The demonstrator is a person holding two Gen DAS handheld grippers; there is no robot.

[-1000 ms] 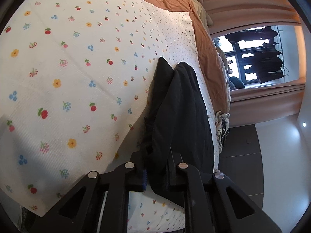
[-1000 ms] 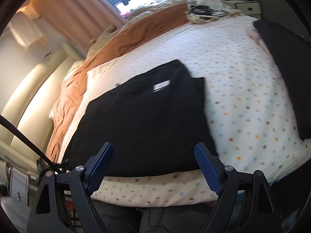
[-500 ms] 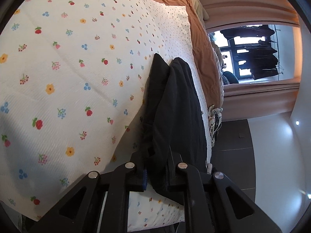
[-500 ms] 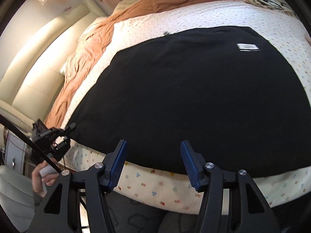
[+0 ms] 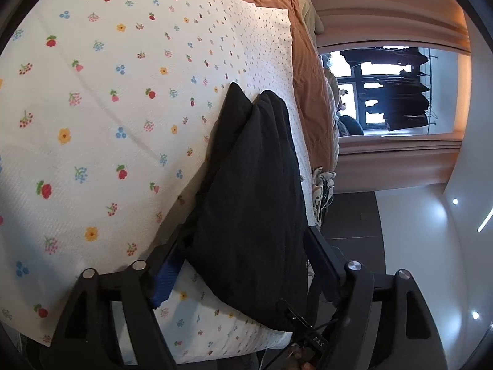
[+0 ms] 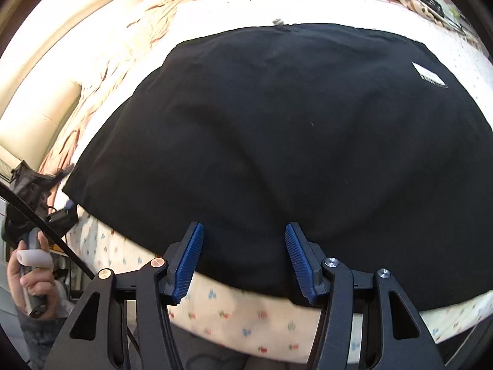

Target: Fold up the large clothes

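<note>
A large black garment (image 6: 292, 117) lies flat on the flowered white bedsheet (image 6: 234, 311), with a white label (image 6: 429, 75) near its right side. My right gripper (image 6: 243, 246) is open, its blue pads on either side of the garment's near edge, at the bed's front edge. In the left wrist view the same garment (image 5: 249, 191) appears as a bunched black fold running away over the sheet (image 5: 92, 108). My left gripper (image 5: 246, 252) is open, with the fold lying between its spread fingers. The left gripper also shows at the far left of the right wrist view (image 6: 58, 209).
An orange-brown blanket (image 5: 308, 71) covers the far part of the bed. Beyond it are peach curtains (image 5: 385, 6) and a window with dark clothes hanging (image 5: 400, 92). Dark floor (image 5: 354, 215) lies past the bed edge. A cream headboard (image 6: 40, 71) is at the left.
My left gripper has opened and let go of the black fold it was pinching. My right gripper has closed in on the garment's near edge while its jaws narrowed.
</note>
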